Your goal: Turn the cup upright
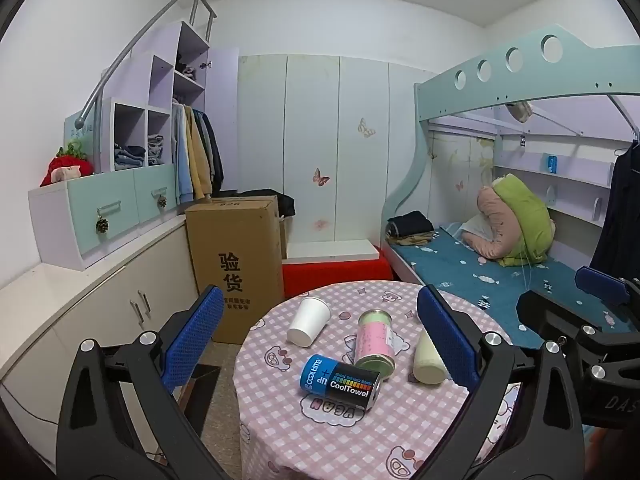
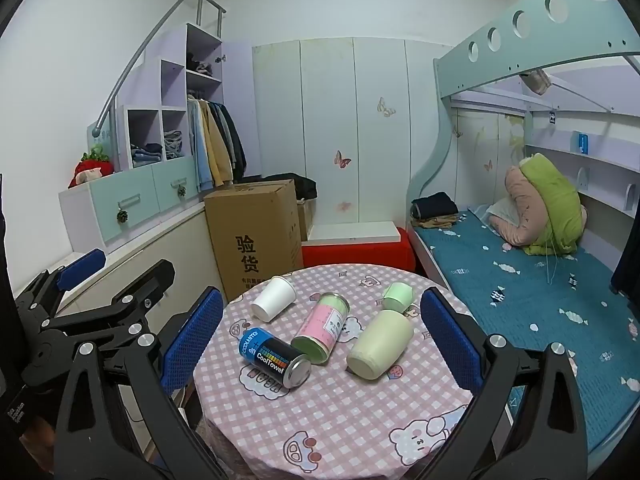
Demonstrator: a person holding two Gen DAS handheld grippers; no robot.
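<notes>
A white paper cup point(image 1: 309, 321) point(image 2: 274, 298) lies on its side at the far left of the round pink-checked table point(image 1: 360, 432) point(image 2: 340, 408). A cream bottle with a pale green cap point(image 2: 380, 342) point(image 1: 428, 360) lies on its side at the right. My left gripper point(image 1: 320, 344) is open and empty, held above the table's near side. My right gripper point(image 2: 320, 340) is open and empty, also above the near side. Each gripper shows at the edge of the other's view.
A pink and green can point(image 1: 375, 338) point(image 2: 321, 328) and a blue and black CoolTowel can point(image 1: 340, 382) point(image 2: 275, 357) lie on their sides mid-table. A cardboard box point(image 1: 236, 260) stands behind the table on the left, a bunk bed point(image 1: 520, 272) on the right.
</notes>
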